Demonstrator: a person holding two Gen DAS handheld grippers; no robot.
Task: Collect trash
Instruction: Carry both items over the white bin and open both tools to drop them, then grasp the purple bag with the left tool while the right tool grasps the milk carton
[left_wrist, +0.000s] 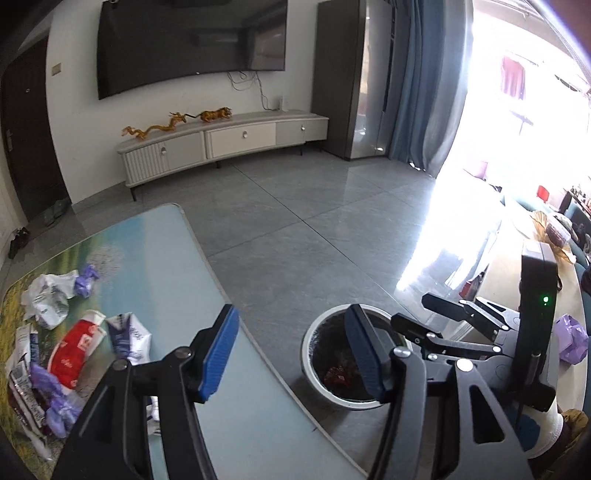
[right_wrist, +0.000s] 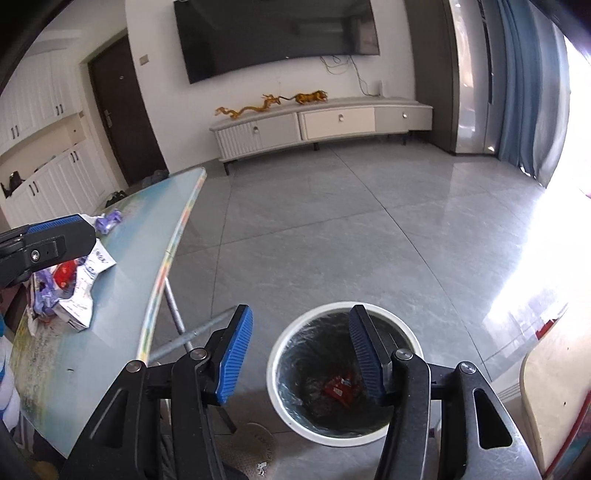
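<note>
A white round trash bin with a dark liner stands on the floor beside the table, with a red wrapper at its bottom. My right gripper hangs above the bin, open and empty. My left gripper is over the table's edge next to the bin, also open and empty. A pile of trash lies on the glass-topped table: a red packet, white-and-blue packets, purple wrappers and crumpled white plastic. In the left wrist view the right gripper shows from the side.
A second table at the right carries a purple wrapper. Metal table legs slant down near the bin. A slipper lies on the grey tiled floor below. A TV cabinet stands at the far wall.
</note>
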